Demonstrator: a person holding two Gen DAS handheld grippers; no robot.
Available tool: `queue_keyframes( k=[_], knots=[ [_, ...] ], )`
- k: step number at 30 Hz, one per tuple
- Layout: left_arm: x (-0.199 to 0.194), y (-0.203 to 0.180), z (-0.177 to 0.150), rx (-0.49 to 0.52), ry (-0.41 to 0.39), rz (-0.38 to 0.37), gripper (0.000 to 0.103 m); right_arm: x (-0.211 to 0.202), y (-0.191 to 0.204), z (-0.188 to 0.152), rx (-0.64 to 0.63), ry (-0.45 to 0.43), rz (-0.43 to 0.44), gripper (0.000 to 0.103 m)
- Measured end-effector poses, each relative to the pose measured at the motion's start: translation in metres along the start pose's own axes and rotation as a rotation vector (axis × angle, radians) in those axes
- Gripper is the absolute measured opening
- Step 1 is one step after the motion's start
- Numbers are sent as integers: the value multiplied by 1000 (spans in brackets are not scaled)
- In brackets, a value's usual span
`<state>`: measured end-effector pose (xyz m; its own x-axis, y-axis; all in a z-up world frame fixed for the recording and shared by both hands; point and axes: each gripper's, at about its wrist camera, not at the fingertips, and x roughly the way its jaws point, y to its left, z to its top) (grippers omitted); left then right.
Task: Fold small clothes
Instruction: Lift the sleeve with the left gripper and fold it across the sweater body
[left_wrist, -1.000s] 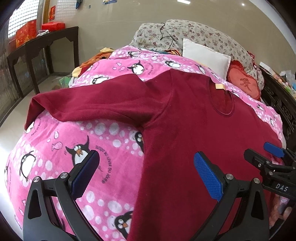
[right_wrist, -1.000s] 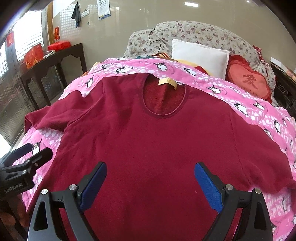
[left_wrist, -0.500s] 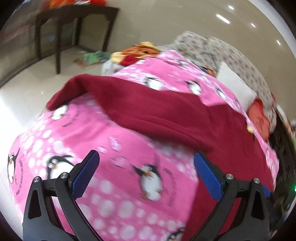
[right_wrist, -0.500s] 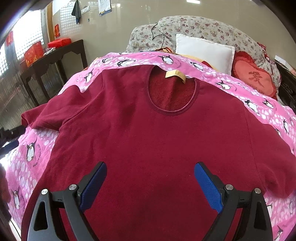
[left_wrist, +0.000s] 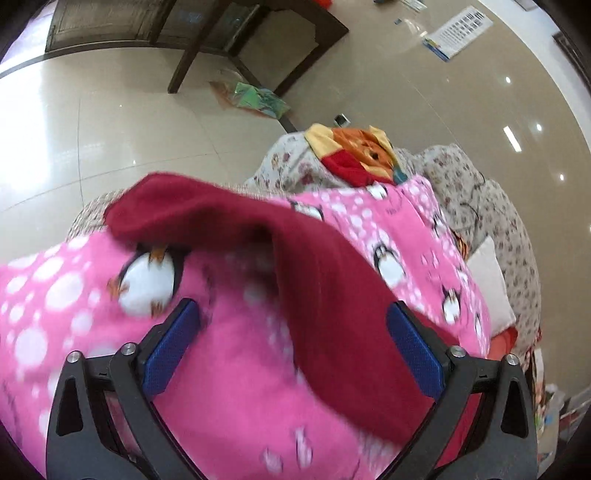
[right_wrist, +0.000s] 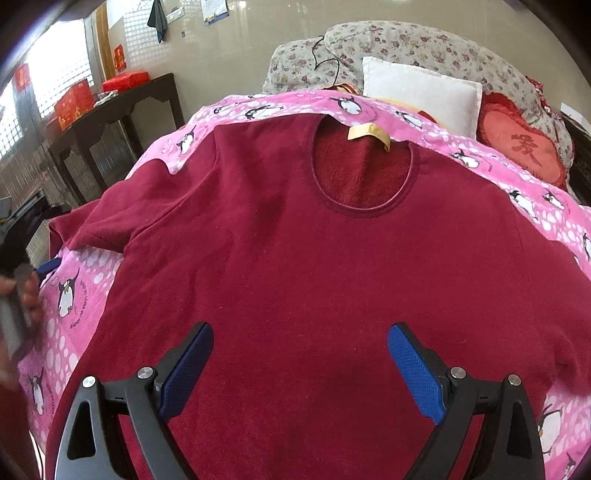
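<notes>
A dark red long-sleeved shirt (right_wrist: 314, 266) lies flat, front up, on a pink penguin blanket (right_wrist: 266, 107), with its neckline and tan label at the far end. My right gripper (right_wrist: 301, 365) hovers open over the shirt's lower body, nothing between its blue pads. The left view is tilted and blurred. There the shirt's left sleeve (left_wrist: 325, 295) runs diagonally across the blanket (left_wrist: 74, 295). My left gripper (left_wrist: 293, 343) is just above it, jaws closing, with the sleeve between the pads but not pressed. In the right view, a blue left fingertip (right_wrist: 50, 266) and a hand show at the left edge.
A white pillow (right_wrist: 421, 96), a red heart cushion (right_wrist: 524, 151) and a floral quilt (right_wrist: 406, 44) lie at the bed's head. A dark wooden table (right_wrist: 122, 110) with red boxes stands left of the bed. An orange garment (left_wrist: 362, 155) lies near the blanket's edge, above tiled floor (left_wrist: 92, 122).
My left gripper swung left from the shirt's body to the sleeve and rolled, tilting its view. Its jaws have narrowed a little. The right gripper has edged forward over the shirt.
</notes>
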<state>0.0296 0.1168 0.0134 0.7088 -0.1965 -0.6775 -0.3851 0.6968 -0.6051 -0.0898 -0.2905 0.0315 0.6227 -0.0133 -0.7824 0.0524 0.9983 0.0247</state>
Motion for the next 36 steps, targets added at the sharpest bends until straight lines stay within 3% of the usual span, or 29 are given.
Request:
queue_keyframes(
  k=[1,3,5,9,14,19,22,25,27,28,30,31,33,36],
  knots=[
    [2,0,3,4,-15,-2,77,1,-2,0,5,5,2,94],
    [10,-3,10,22,14,-32,31,2,-5,0,16,7,6,94],
    [16,-13,14,56,64,-75,12,-2,-9,1,32,-2,13,94],
    [-21,-61,8,181,-19,-148,12,-23,-26,7,79,-53,13,94],
    [-72,-148,-35,384,-38,-347,12,-54,-58,12,175,-120,23,94],
    [-87,-224,-113,584,80,-533,12,-78,-94,9,233,-162,-19,95],
    [-64,-250,-171,691,204,-578,12,-84,-116,3,263,-164,-79,95],
    [-21,-258,-226,803,385,-579,14,-86,-136,-5,300,-155,-93,95],
    [2,-256,-253,874,487,-552,30,-86,-141,-8,303,-143,-95,95],
    [9,-252,-260,888,523,-533,33,-86,-141,-8,290,-139,-96,95],
    [4,-241,-256,873,533,-522,40,-86,-137,-8,261,-139,-92,95],
    [-4,-237,-249,869,523,-536,43,-85,-133,-5,237,-140,-81,95],
    [-30,-226,-235,888,475,-551,62,-84,-122,-2,189,-147,-53,95],
    [-66,-203,-210,941,334,-513,80,-77,-95,4,103,-141,14,95]
  ],
)
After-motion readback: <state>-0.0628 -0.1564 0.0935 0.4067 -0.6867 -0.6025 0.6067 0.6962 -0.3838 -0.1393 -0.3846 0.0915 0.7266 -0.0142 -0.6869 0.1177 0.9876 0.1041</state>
